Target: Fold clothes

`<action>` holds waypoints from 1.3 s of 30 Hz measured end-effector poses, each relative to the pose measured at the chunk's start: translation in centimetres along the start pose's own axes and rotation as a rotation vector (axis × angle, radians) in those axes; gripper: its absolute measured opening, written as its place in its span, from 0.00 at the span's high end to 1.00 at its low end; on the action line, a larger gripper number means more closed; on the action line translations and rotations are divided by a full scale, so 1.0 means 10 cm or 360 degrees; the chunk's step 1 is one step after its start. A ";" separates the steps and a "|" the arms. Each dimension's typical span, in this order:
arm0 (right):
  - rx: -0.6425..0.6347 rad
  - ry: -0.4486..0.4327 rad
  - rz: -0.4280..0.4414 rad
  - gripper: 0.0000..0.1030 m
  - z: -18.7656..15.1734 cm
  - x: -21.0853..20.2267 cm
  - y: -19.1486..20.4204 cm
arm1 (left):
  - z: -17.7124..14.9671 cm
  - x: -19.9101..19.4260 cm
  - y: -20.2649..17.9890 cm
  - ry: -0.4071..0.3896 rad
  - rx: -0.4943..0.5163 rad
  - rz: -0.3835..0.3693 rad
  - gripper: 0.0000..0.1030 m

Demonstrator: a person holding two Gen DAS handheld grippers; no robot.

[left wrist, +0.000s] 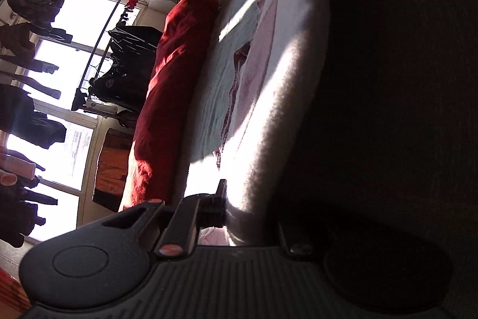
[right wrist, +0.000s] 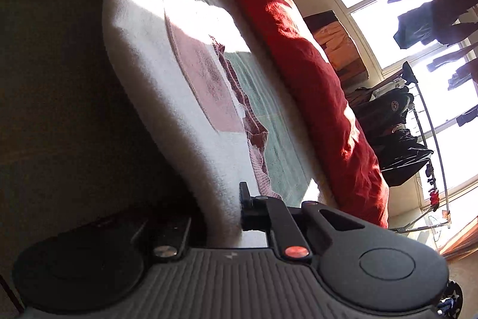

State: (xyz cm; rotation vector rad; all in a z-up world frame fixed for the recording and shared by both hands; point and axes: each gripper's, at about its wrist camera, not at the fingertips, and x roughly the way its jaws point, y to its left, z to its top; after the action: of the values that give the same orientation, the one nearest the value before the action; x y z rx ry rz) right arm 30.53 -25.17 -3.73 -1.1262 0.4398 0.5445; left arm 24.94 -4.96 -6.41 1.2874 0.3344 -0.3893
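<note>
Left wrist view: the left hand-held gripper (left wrist: pixel 231 217) is clamped on the white garment's (left wrist: pixel 283 97) edge, lifted beside the red duvet (left wrist: pixel 173 97). Right wrist view: the right hand-held gripper (right wrist: pixel 230 217) pinches the same garment (right wrist: pixel 155 56), near the duvet (right wrist: pixel 313 73). The fold looks barely begun; laying it over remains.

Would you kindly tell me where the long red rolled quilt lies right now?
The long red rolled quilt lies along the bed's far side, between the pale green sheet and the bright window, in both wrist views.
</note>
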 end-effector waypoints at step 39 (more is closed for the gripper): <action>0.1150 0.0091 0.0468 0.21 -0.76 -1.23 0.56 | -0.40 -1.08 -0.22 0.0139 -0.1291 -0.0685 0.20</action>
State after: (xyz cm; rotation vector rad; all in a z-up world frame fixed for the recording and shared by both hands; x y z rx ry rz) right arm 16.99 -32.71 -3.36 -0.3835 0.7832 0.5438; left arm 14.26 -0.56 -4.48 0.4298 0.7589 -0.4903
